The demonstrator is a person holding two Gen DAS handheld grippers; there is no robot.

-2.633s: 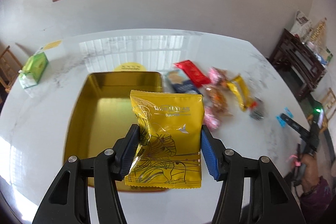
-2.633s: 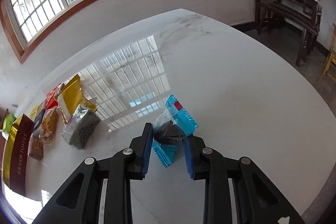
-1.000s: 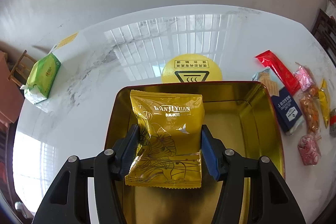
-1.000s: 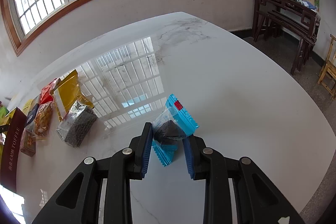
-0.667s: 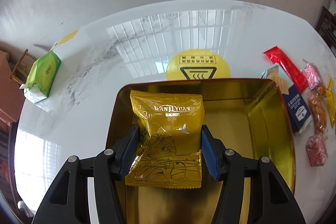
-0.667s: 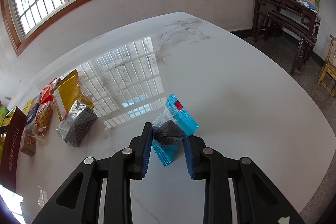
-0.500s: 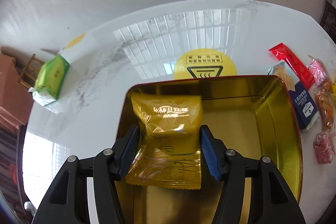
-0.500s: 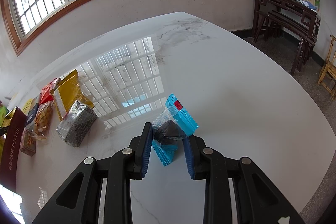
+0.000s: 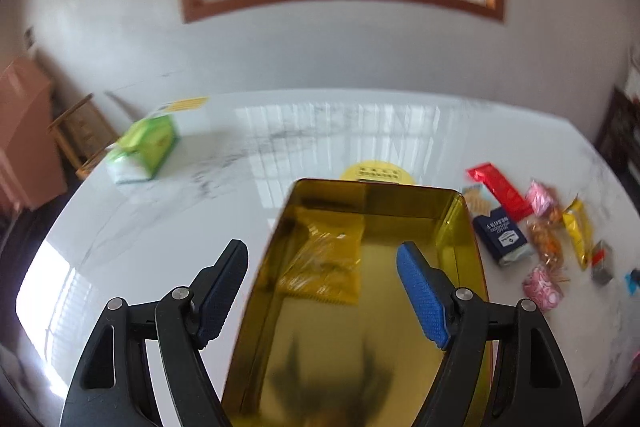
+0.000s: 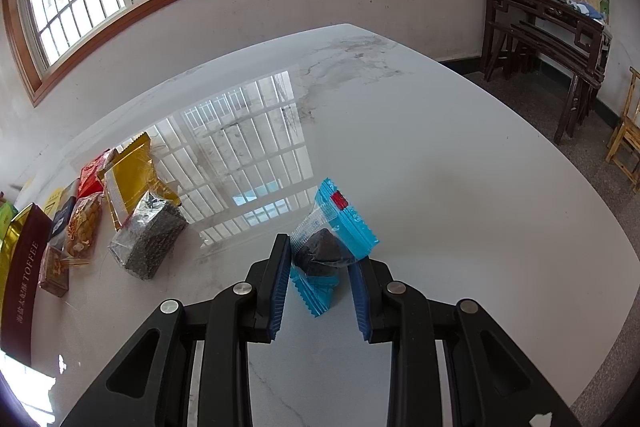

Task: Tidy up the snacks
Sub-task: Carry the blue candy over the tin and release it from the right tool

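1. Far left of the left wrist view: a green tissue pack (image 9: 146, 149) is lying on the white marble surface (image 9: 224, 187), well apart from everything else. Not part of the sorting, by my reading.
2. Left gripper (image 9: 322, 291): its fingers are standing wide and are opening at this moment, with nothing pressed between the pads. It is hanging over the gold tin (image 9: 460, 223).
3. The yellow snack packet (image 9: 326, 263) is lying flat inside the tin, toward its far-left corner, clear of both fingers. Frame is motion-blurred, so the print on it is unreadable.
4. Judgement: the step in hand is the release of one snack into the tin; that drop looks done.
5. Right of the tin, a row of loose snacks is waiting on the surface: a dark blue box (image 9: 502, 235), a red wrapper (image 9: 498, 189), pink candies (image 9: 542, 285), orange and yellow packs.
6. Right gripper (image 10: 320, 273): its fingers are closed narrow, holding a blue-wrapped dark sweet (image 10: 330, 247) just over the surface, well apart from the tin's maroon side (image 10: 22, 283) at the far left of that view.
7. Next move, as I judge it: carrying the blue sweet across to the tin, and the emptied left gripper going for the nearest loose snack beside the tin.
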